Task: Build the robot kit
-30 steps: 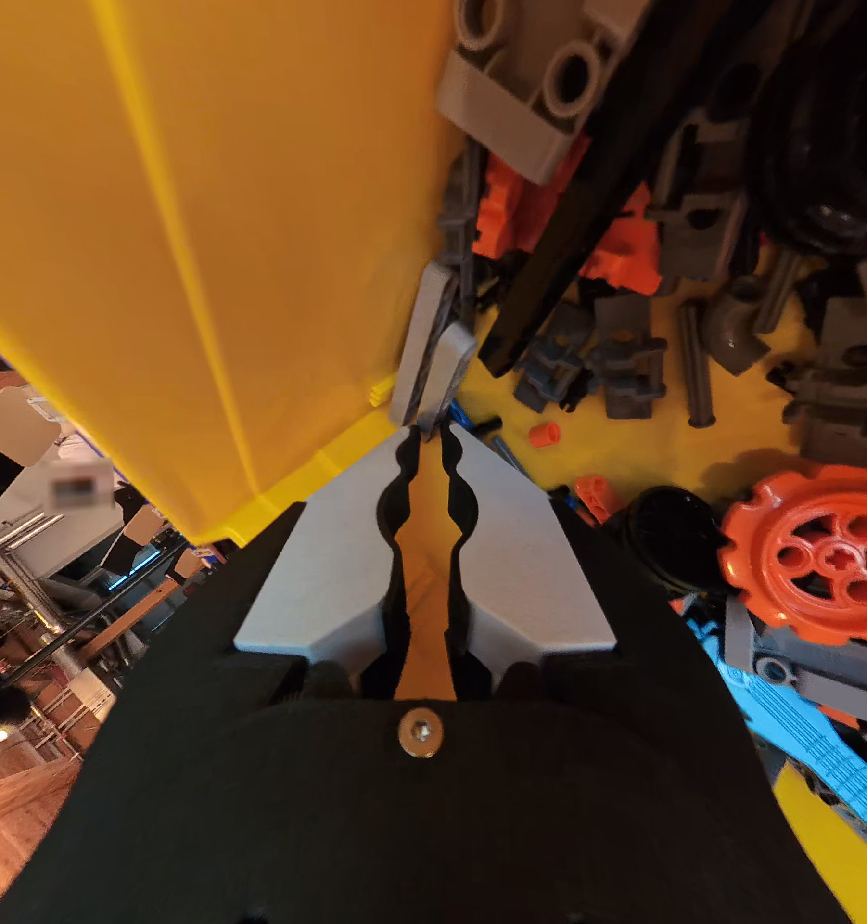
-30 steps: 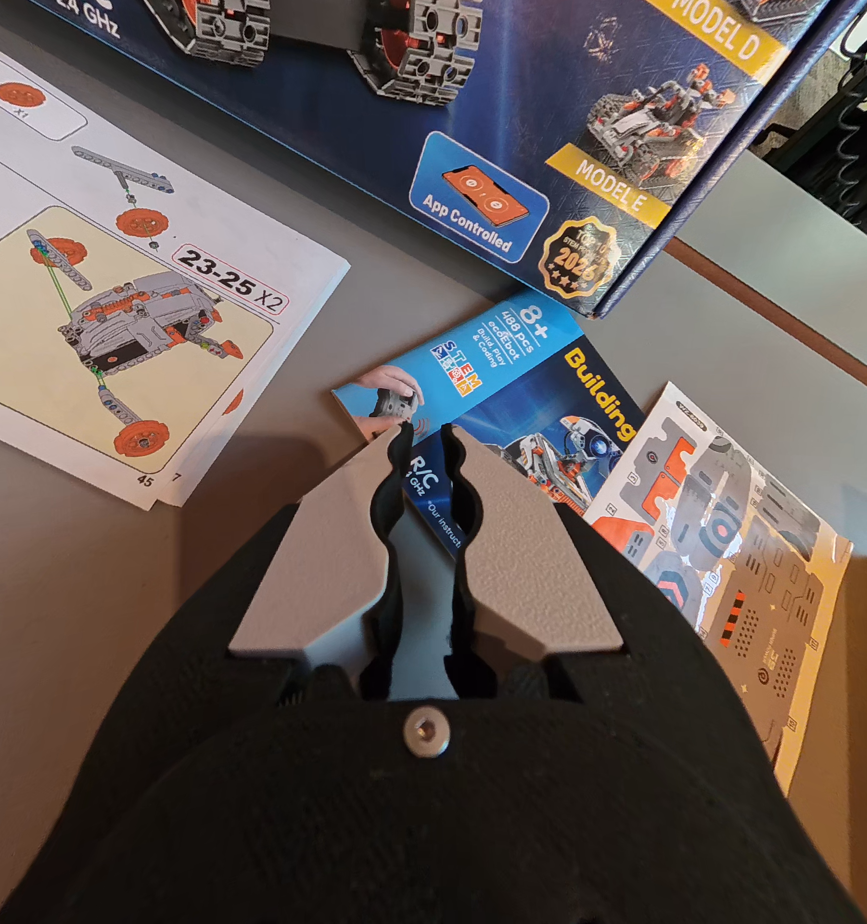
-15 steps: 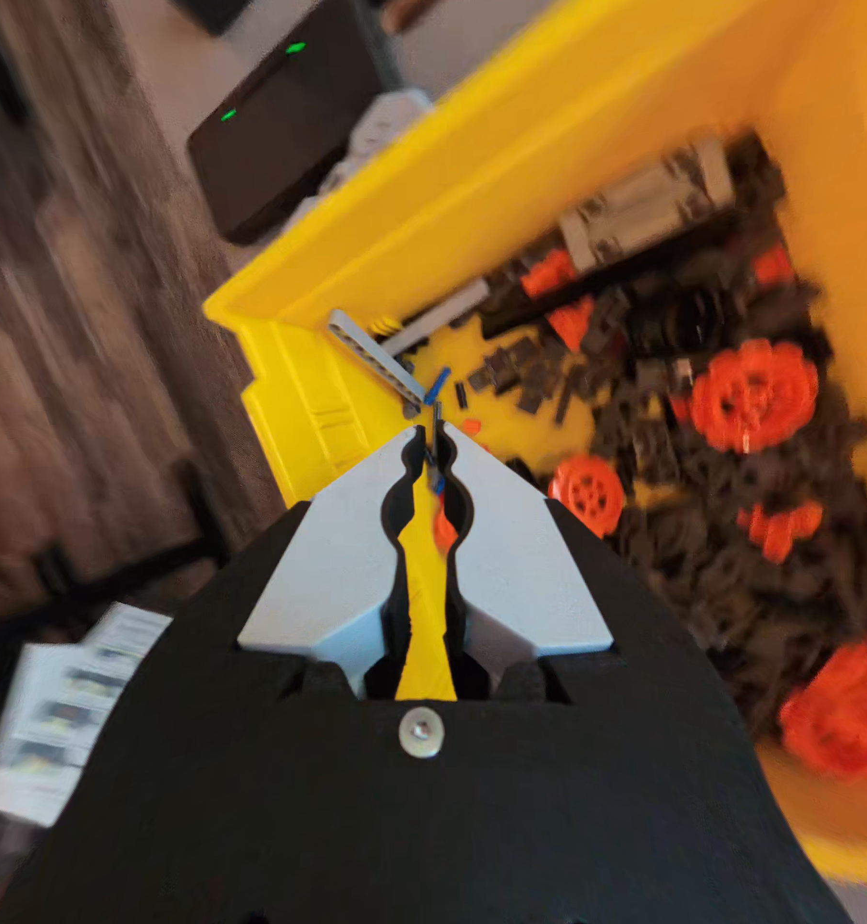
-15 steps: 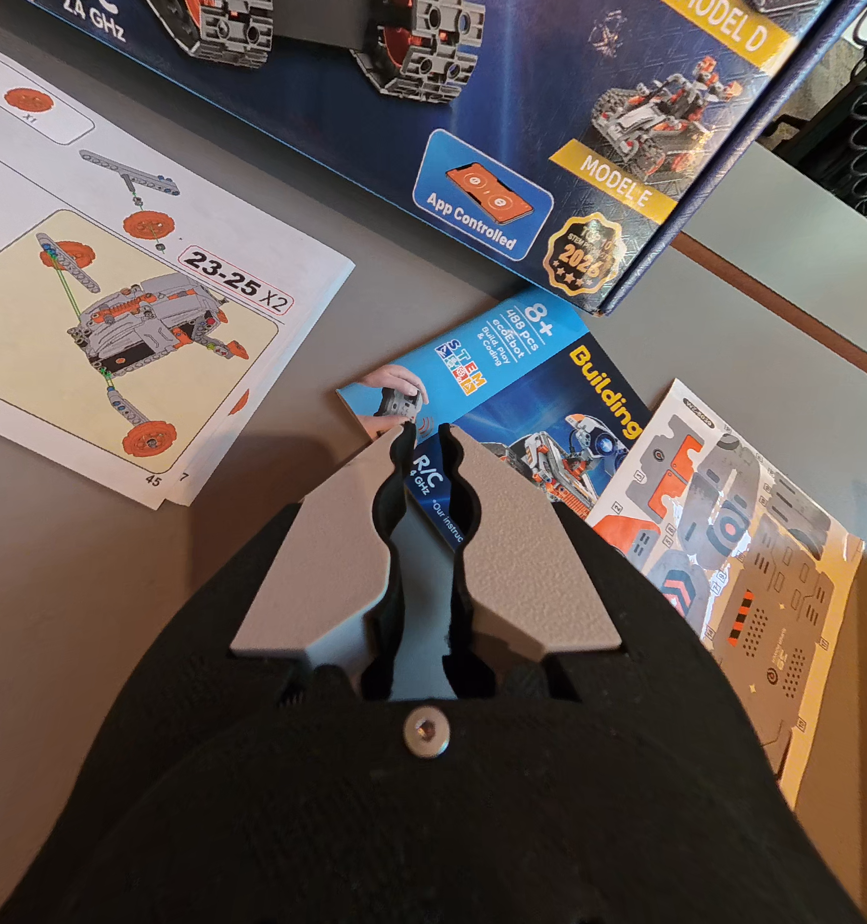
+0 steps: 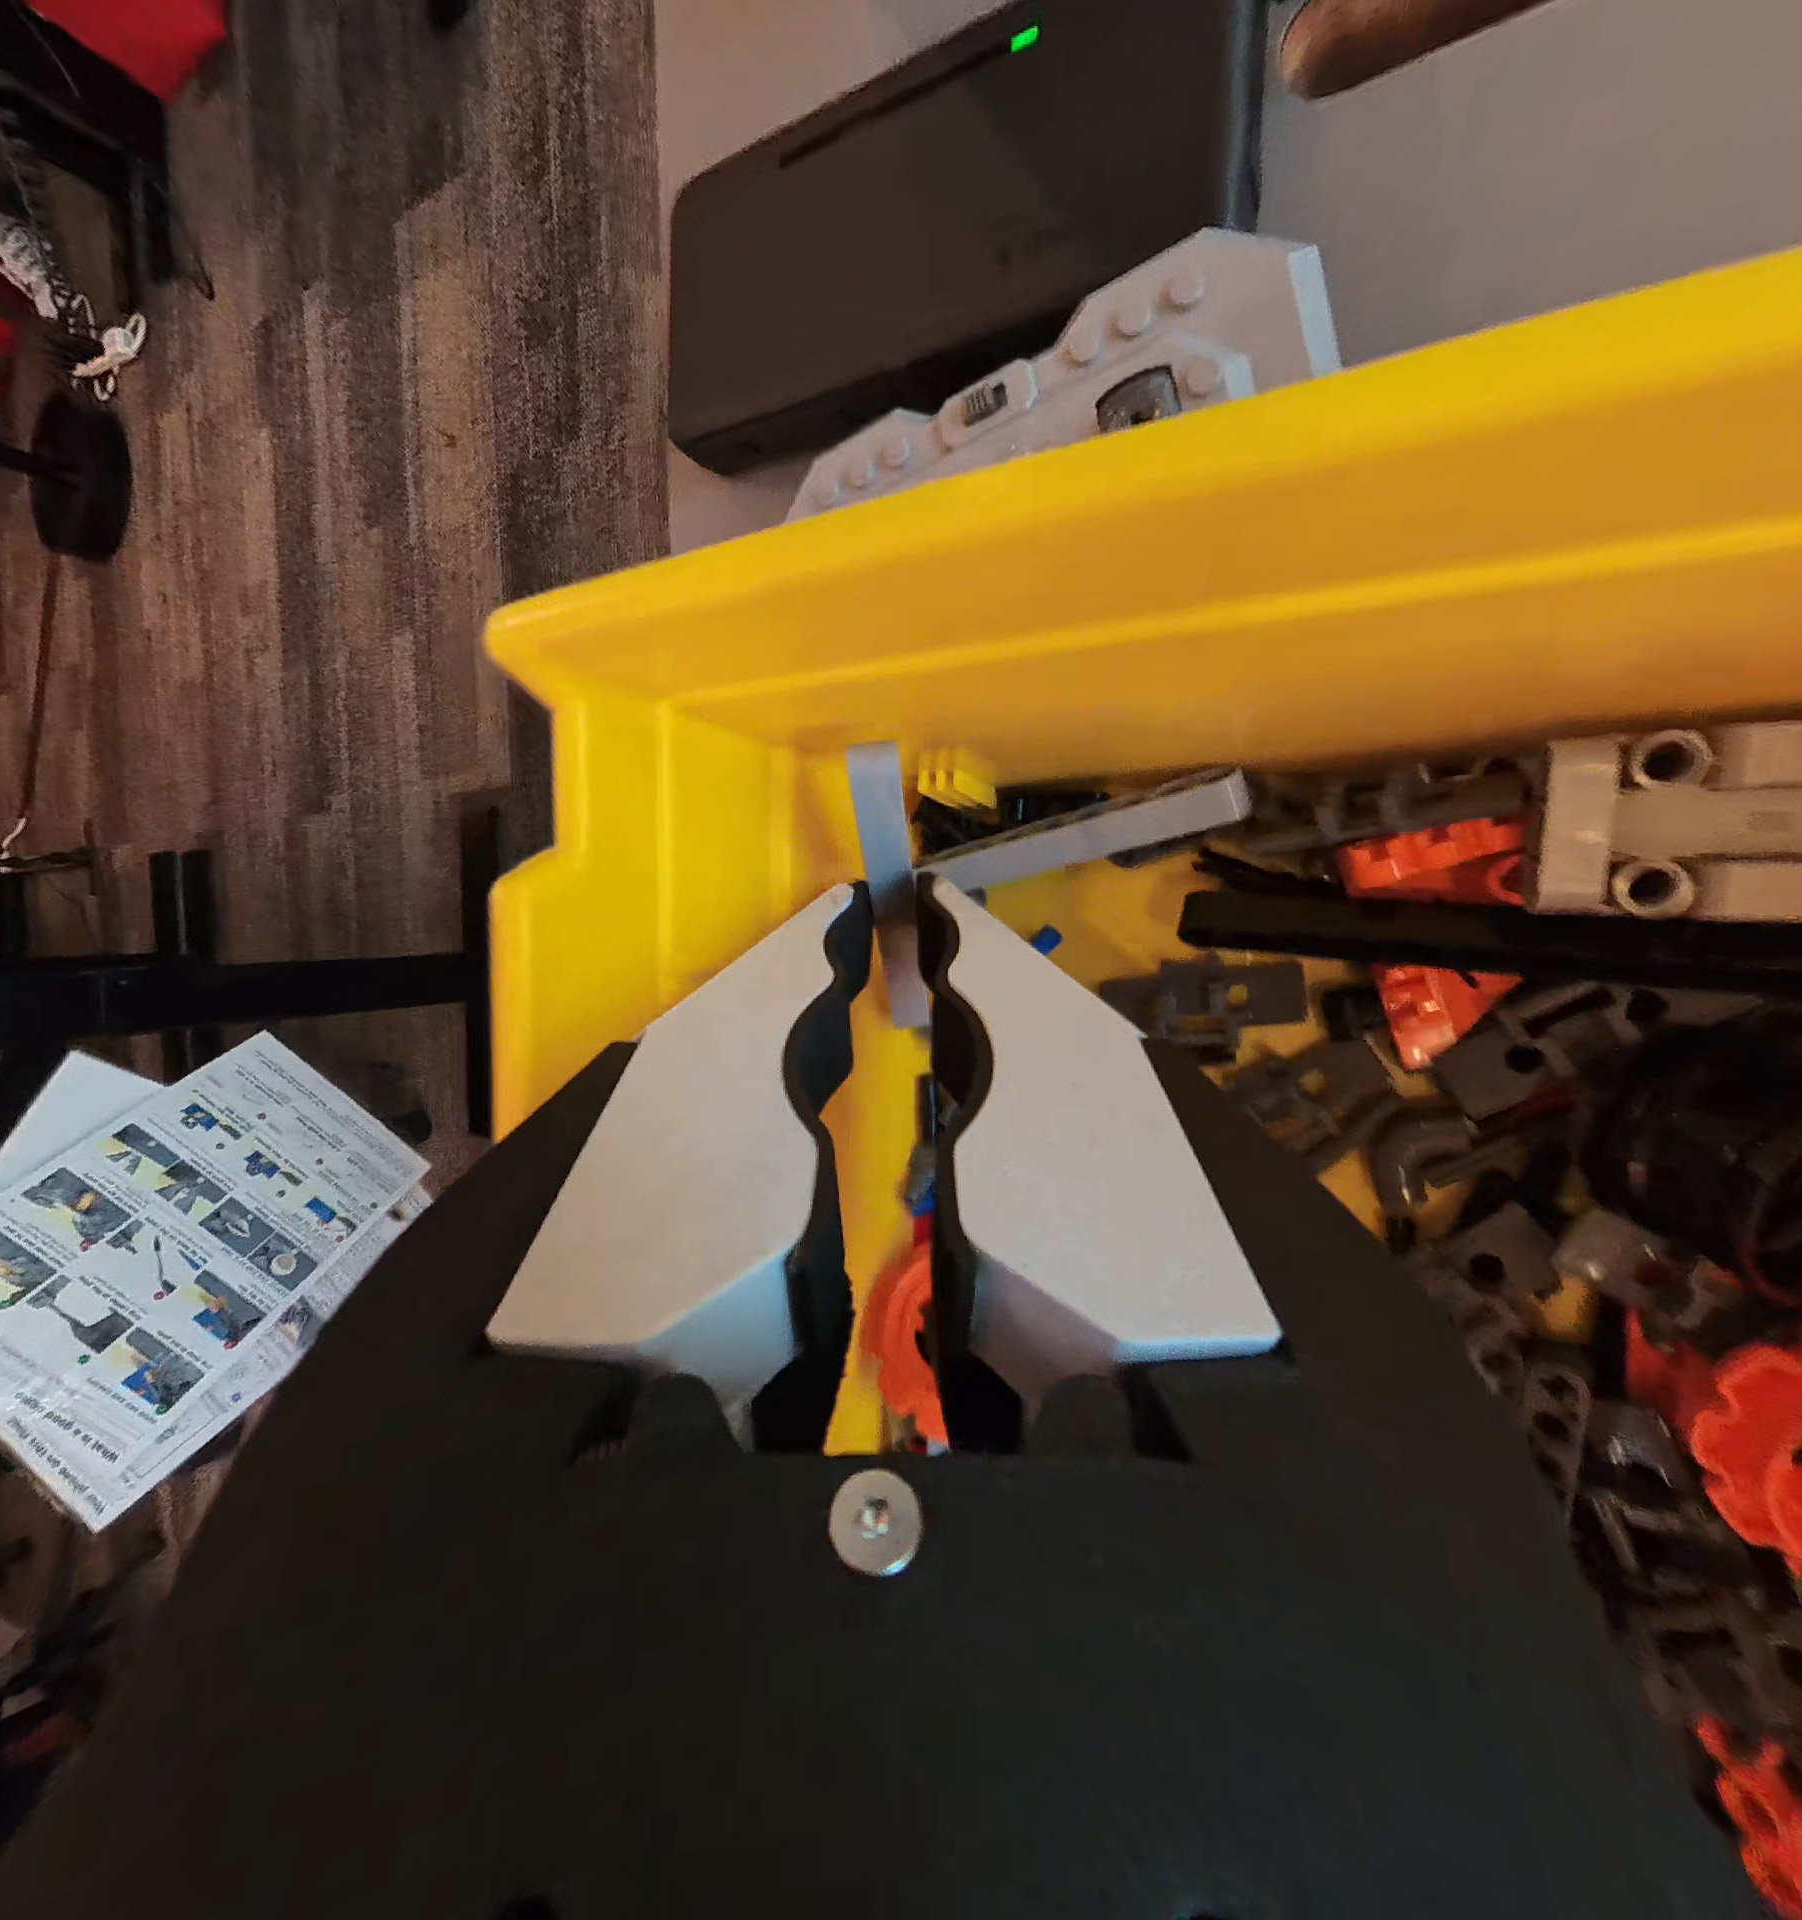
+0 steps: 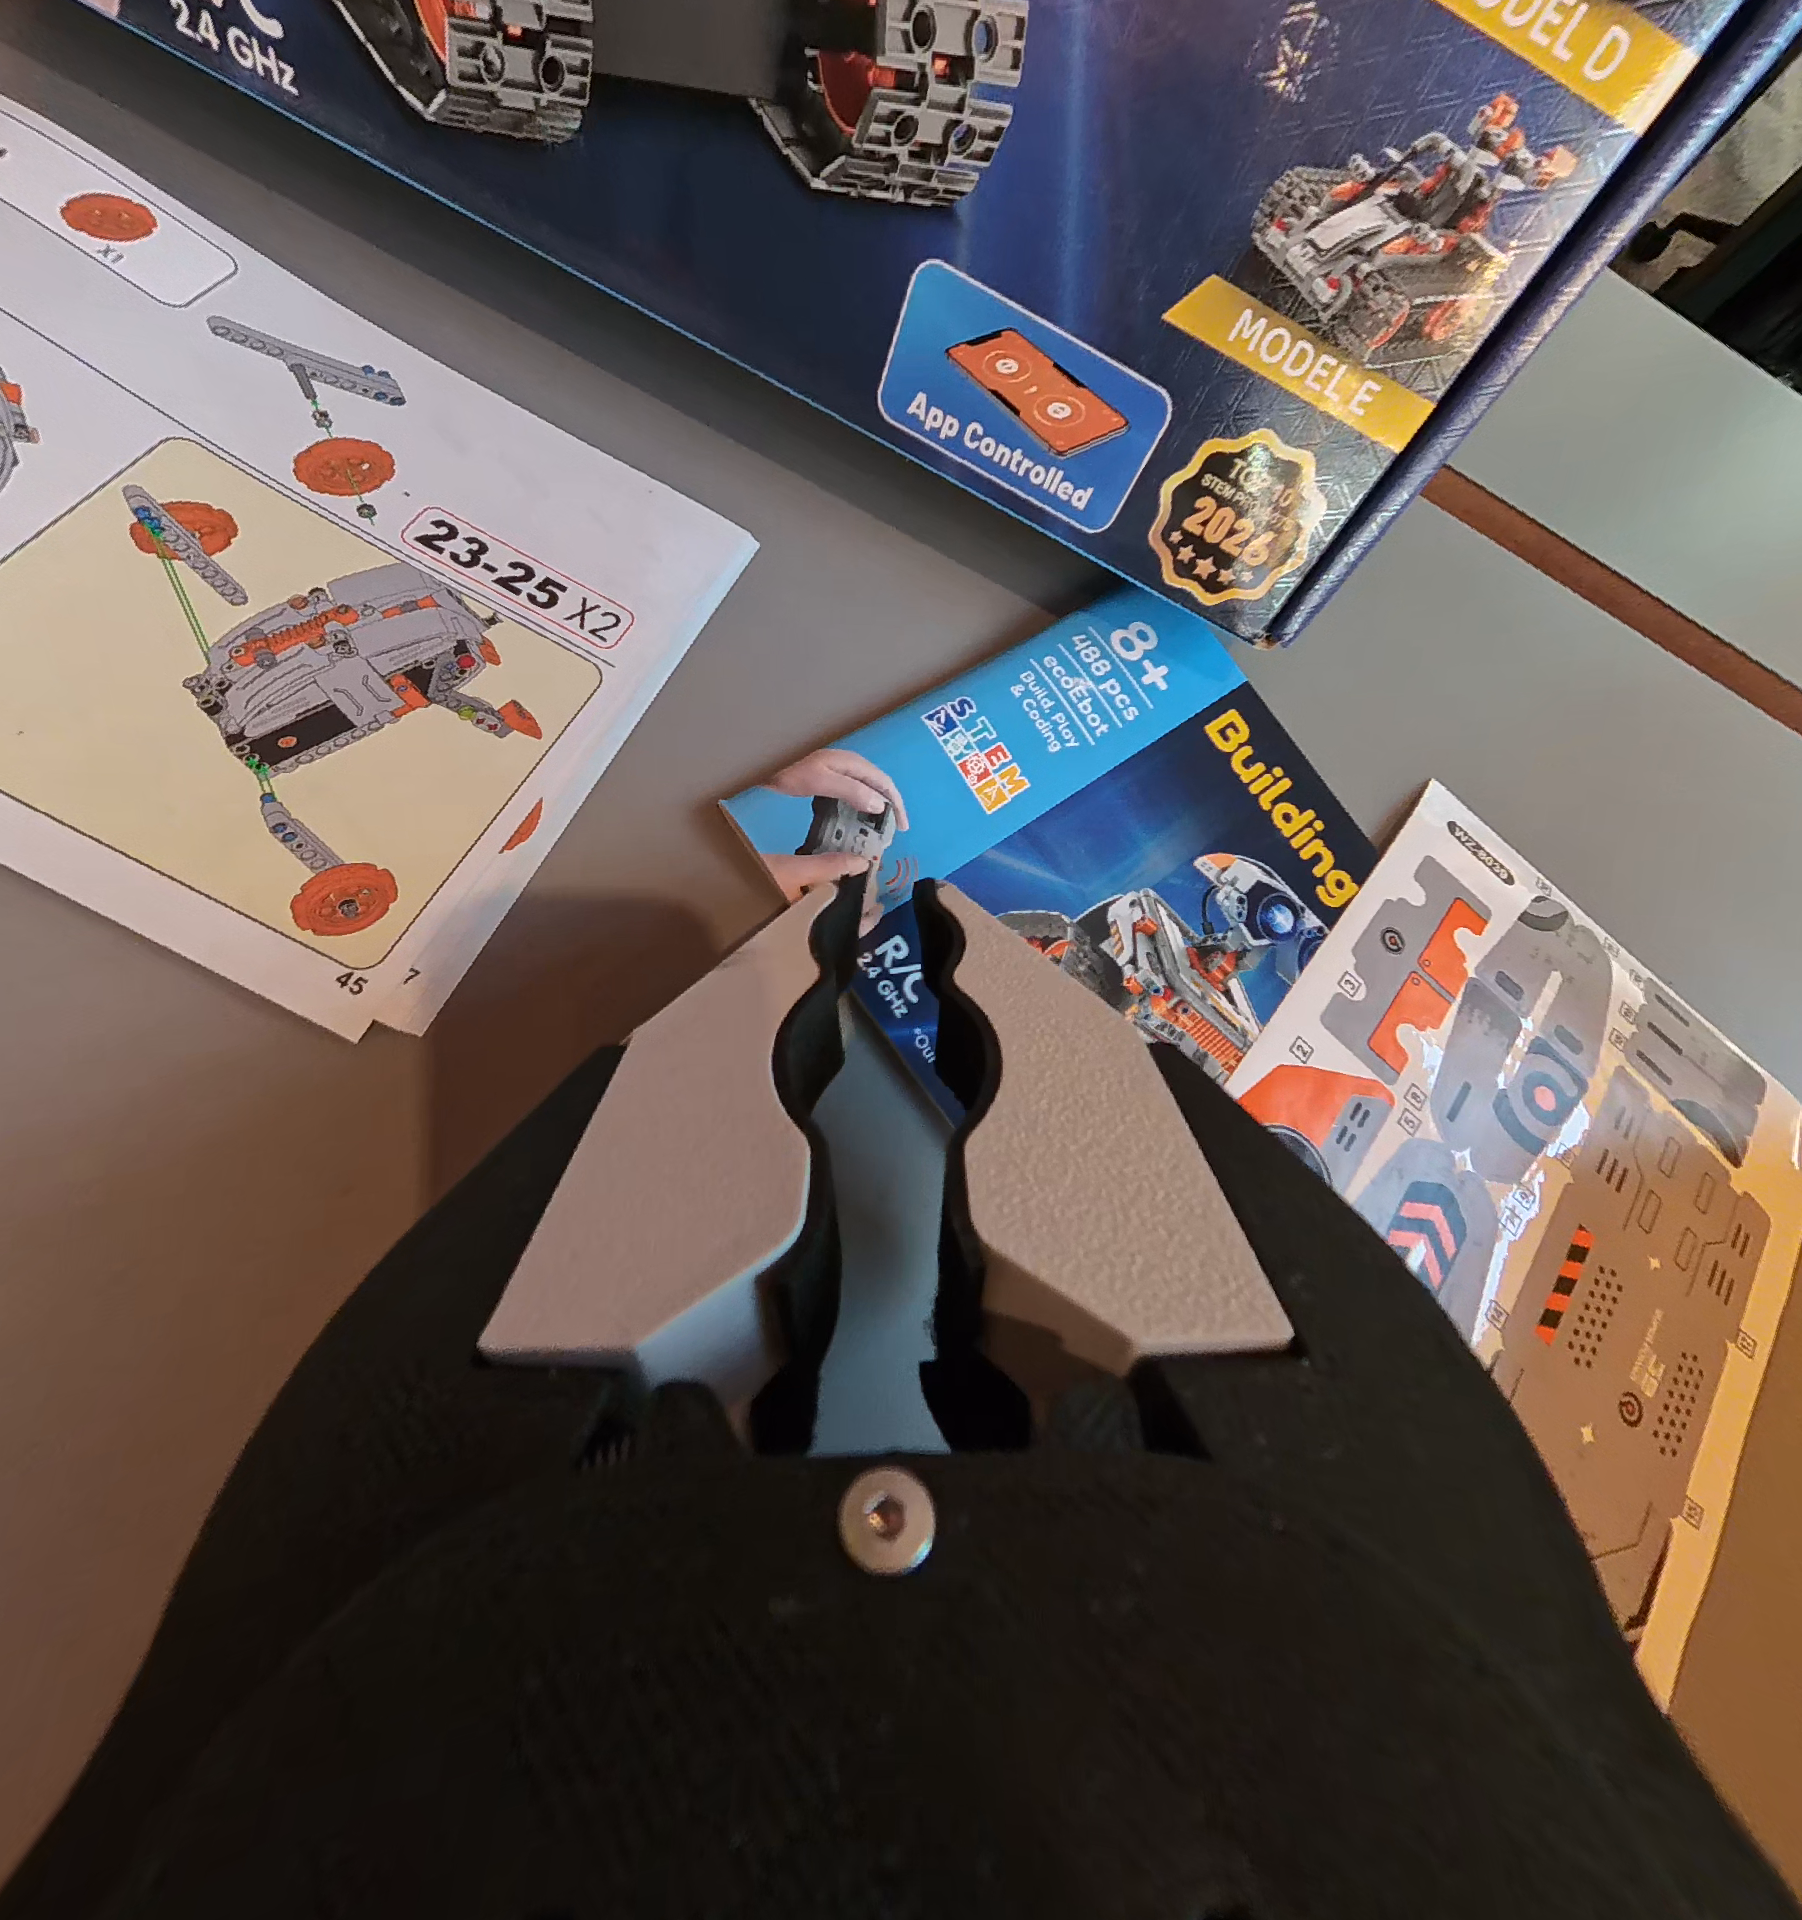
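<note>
Overhead, grey beam point(image 5: 889, 883) in left jaws.

Left gripper point(image 5: 889, 891) is closed on a slim grey beam point(image 5: 884, 831), which stands roughly upright between the tips, its upper end projecting toward the near corner of the yellow bin point(image 5: 1188, 582). The beam hangs above the bin floor, clear of the loose grey, black and orange parts point(image 5: 1499, 1091) piled inside the bin. Right gripper point(image 6: 889, 894) hovers over a blue booklet point(image 6: 1063, 758), tips nearly together with nothing between them.
</note>
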A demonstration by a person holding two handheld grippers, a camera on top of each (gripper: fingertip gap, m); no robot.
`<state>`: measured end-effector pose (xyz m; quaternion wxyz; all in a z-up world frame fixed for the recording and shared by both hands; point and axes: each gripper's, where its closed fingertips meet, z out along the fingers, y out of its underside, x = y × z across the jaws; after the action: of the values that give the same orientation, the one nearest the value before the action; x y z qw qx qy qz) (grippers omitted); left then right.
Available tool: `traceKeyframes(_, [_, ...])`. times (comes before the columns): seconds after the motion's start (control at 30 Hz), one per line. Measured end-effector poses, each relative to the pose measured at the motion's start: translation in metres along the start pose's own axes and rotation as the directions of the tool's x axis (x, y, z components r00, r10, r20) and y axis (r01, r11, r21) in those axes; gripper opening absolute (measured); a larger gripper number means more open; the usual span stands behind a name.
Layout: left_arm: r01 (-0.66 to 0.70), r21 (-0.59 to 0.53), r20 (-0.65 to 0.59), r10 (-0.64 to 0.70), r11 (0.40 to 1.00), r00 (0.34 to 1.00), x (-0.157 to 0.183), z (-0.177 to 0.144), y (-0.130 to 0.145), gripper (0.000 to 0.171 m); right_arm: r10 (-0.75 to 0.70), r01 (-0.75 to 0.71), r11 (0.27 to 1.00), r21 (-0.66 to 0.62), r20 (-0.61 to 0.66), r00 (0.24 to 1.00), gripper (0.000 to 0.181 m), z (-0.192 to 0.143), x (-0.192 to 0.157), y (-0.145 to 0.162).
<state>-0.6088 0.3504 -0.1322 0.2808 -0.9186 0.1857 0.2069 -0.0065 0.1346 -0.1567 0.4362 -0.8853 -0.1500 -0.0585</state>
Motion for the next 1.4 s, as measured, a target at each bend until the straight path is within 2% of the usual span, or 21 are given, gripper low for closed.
traceKeyframes(0.1, [-0.006, 0.089, 0.001, 0.006, 0.996, 1.0, -0.005, -0.032, 0.001, 0.006, 0.009, -0.009, 1.0, -0.004, 0.012, 1.0, 0.01, -0.001, -0.001, 0.0])
traceKeyframes(0.17, [0.016, 0.171, -0.047, -0.008, 0.985, 0.999, 0.002, -0.061, 0.003, 0.006, 0.009, -0.009, 1.0, -0.007, 0.016, 1.0, 0.011, -0.001, -0.001, 0.0])
traceKeyframes(0.3, [0.149, 0.341, -0.338, -0.027, 0.928, 0.941, 0.047, -0.147, 0.01, 0.006, 0.001, -0.001, 1.0, -0.015, 0.005, 1.0, 0.018, -0.001, 0.002, 0.0])
traceKeyframes(0.4, [0.313, 0.433, -0.627, 0.032, 0.845, 0.778, 0.091, -0.234, 0.016, 0.006, -0.04, 0.04, 0.999, -0.006, 0.05, 0.998, 0.034, -0.007, -0.005, -0.002])
traceKeyframes(0.43, [0.382, 0.45, -0.72, 0.075, 0.807, 0.69, 0.106, -0.266, 0.018, 0.006, -0.058, 0.057, 0.998, 0.006, 0.065, 0.996, 0.039, -0.011, -0.009, -0.004])
traceKeyframes(0.47, [0.453, 0.459, -0.806, 0.144, 0.764, 0.574, 0.121, -0.3, 0.022, 0.006, -0.078, 0.076, 0.997, 0.023, 0.066, 0.995, 0.043, -0.015, -0.011, -0.009])
traceKeyframes(0.5, [0.525, 0.448, -0.864, 0.198, 0.724, 0.464, 0.132, -0.33, 0.026, 0.006, -0.099, 0.096, 0.994, 0.048, 0.052, 0.994, 0.045, -0.021, -0.012, -0.015])
traceKeyframes(0.57, [0.65, 0.394, -0.919, 0.267, 0.65, 0.29, 0.147, -0.374, 0.034, 0.006, -0.133, 0.131, 0.986, 0.104, 0.012, 0.991, 0.045, -0.034, -0.014, -0.028])
traceKeyframes(0.63, [0.743, 0.331, -0.935, 0.309, 0.581, 0.174, 0.158, -0.404, 0.04, 0.006, -0.141, 0.138, 0.979, 0.147, 0.011, 0.99, 0.045, -0.047, -0.022, -0.04])
traceKeyframes(0.67, [0.774, 0.302, -0.939, 0.316, 0.556, 0.14, 0.164, -0.413, 0.042, 0.006, -0.136, 0.125, 0.975, 0.186, 0.045, 0.99, 0.045, -0.058, -0.033, -0.05])
traceKeyframes(0.73, [0.818, 0.243, -0.941, 0.331, 0.521, 0.069, 0.179, -0.43, 0.043, 0.005, -0.138, 0.057, 0.921, 0.385, 0.188, 0.972, 0.047, -0.109, -0.081, -0.091])
traceKeyframes(0.8, [0.847, 0.177, -0.94, 0.341, 0.501, -0.005, 0.194, -0.446, 0.042, 0.006, -0.233, -0.029, 0.77, 0.637, 0.323, 0.917, 0.043, -0.192, -0.143, -0.135])
traceKeyframes(0.83, [0.851, 0.15, -0.934, 0.354, 0.504, -0.044, 0.202, -0.455, 0.041, 0.006, -0.315, -0.043, 0.678, 0.734, 0.342, 0.885, 0.038, -0.232, -0.172, -0.149])
traceKeyframes(0.9, [0.852, 0.112, -0.927, 0.362, 0.511, -0.095, 0.217, -0.469, 0.038, 0.005, -0.432, 0.038, 0.534, 0.845, 0.233, 0.871, 0.03, -0.279, -0.21, -0.163])
traceKeyframes(0.93, [0.849, 0.103, -0.92, 0.375, 0.518, -0.118, 0.224, -0.476, 0.037, 0.005, -0.46, 0.1, 0.491, 0.865, 0.16, 0.874, 0.03, -0.287, -0.221, -0.167])
traceKeyframes(1.03, [0.839, 0.08, -0.915, 0.373, 0.539, -0.152, 0.241, -0.486, 0.037, 0.006, -0.51, 0.245, 0.444, 0.862, 0.018, 0.86, 0.03, -0.283, -0.239, -0.169])
traceKeyframes(1.13, [0.827, 0.024, -0.902, 0.369, 0.562, -0.224, 0.249, -0.491, 0.042, 0.005, -0.497, 0.281, 0.395, 0.875, -0.053, 0.866, 0.009, -0.287, -0.243, -0.168])
traceKeyframes(1.17, [0.824, 0.003, -0.896, 0.368, 0.566, -0.25, 0.25, -0.492, 0.044, 0.005, -0.498, 0.296, 0.382, 0.875, -0.074, 0.864, 0.009, -0.287, -0.243, -0.167])
traceKeyframes(1.3, [0.817, -0.016, -0.891, 0.363, 0.577, -0.274, 0.253, -0.49, 0.049, 0.005, -0.524, 0.344, 0.403, 0.848, -0.094, 0.847, 0.008, -0.277, -0.249, -0.162])
traceKeyframes(1.37, [0.812, -0.028, -0.874, 0.38, 0.583, -0.303, 0.253, -0.493, 0.052, 0.005, -0.52, 0.325, 0.375, 0.868, -0.094, 0.849, 0.006, -0.282, -0.25, -0.162])
traceKeyframes(1.4, [0.811, -0.027, -0.87, 0.385, 0.585, -0.307, 0.254, -0.493, 0.053, 0.005, -0.518, 0.312, 0.386, 0.868, -0.075, 0.852, 0.006, -0.281, -0.249, -0.161])
